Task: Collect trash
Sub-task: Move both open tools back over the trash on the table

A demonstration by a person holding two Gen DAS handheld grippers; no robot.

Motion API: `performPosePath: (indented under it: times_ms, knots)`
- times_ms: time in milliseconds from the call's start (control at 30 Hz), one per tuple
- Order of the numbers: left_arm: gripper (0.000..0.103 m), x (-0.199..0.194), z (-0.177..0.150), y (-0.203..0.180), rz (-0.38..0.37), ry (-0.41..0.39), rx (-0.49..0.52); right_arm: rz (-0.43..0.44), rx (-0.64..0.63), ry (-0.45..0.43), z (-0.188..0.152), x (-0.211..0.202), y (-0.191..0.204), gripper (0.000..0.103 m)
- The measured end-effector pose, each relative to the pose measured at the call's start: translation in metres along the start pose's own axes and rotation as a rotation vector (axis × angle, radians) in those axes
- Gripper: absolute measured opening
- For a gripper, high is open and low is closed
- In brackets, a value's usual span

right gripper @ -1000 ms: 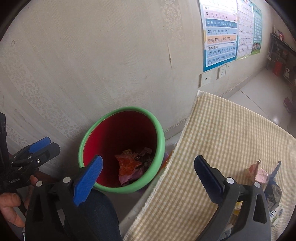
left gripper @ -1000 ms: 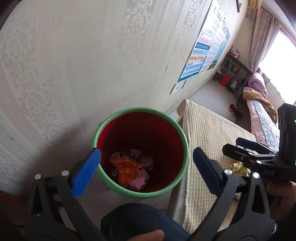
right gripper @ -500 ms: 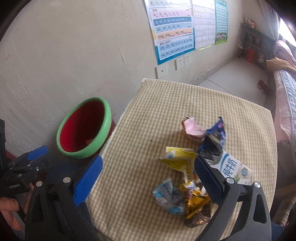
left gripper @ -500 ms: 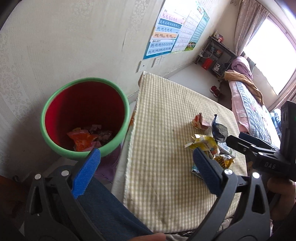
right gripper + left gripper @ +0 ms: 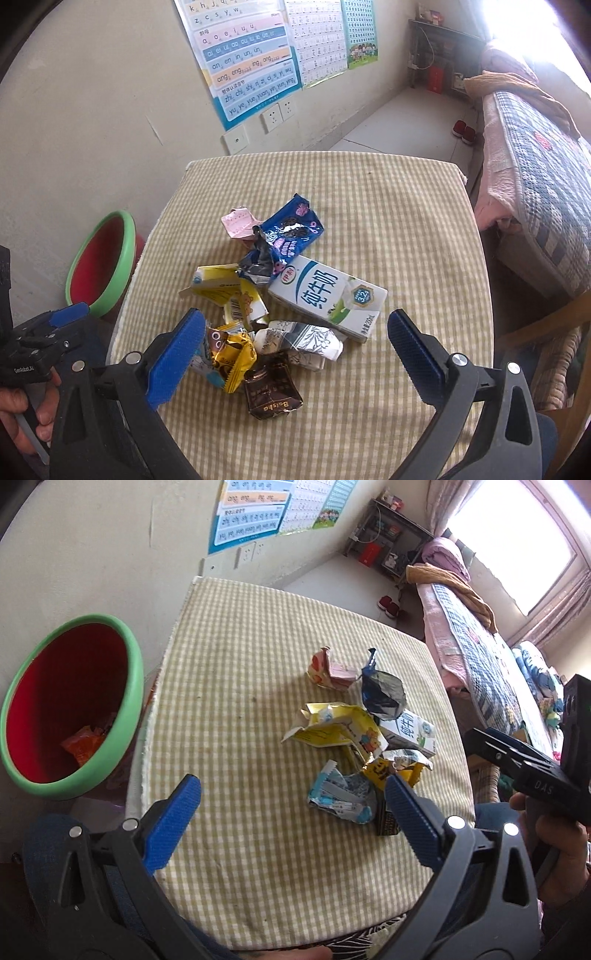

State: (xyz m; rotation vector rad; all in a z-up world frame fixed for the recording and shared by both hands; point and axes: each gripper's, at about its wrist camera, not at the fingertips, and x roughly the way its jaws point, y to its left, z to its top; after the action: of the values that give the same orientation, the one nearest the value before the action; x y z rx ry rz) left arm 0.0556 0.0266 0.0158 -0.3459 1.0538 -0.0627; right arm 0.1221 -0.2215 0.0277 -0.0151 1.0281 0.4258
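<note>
Both grippers empty, jaws spread. Right gripper (image 5: 295, 341) hovered over wrapper pile; brown wrapper (image 5: 272, 392) lay between its jaws. Best: descend straight, pinch that one only.

Both grippers hang over the near edge of the table, pointing forward and down. The left gripper (image 5: 291, 812) has its two blue-padded fingers (image 5: 173, 823) spread wide with nothing between them. The right gripper (image 5: 295, 350) is spread just as wide and is just as empty. The person's right hand (image 5: 554, 849) wraps around its black handle off the table's right edge, and the left hand (image 5: 26, 410) grips the other handle beyond the left edge.
</note>
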Motion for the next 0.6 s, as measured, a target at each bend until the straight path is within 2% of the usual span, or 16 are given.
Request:
performPosePath:
  times_ms: [167, 267, 400, 600]
  knots:
    - [0.097, 0.022, -0.009, -0.022, -0.009, 0.062, 0.091, 0.015, 0.014, 0.028, -0.006, 0.011, -0.005, 0.096]
    - [0.097, 0.038, -0.015, -0.026, 0.01, 0.106, 0.127, 0.044, -0.001, 0.057, -0.014, 0.018, 0.0, 0.096]
    - [0.097, 0.044, -0.021, -0.019, 0.007, 0.132, 0.103, 0.07, -0.069, 0.079, -0.024, 0.025, 0.017, 0.095]
    - [0.097, 0.041, -0.026, -0.004, 0.023, 0.136, 0.075, 0.093, -0.134, 0.115, -0.031, 0.041, 0.036, 0.087]
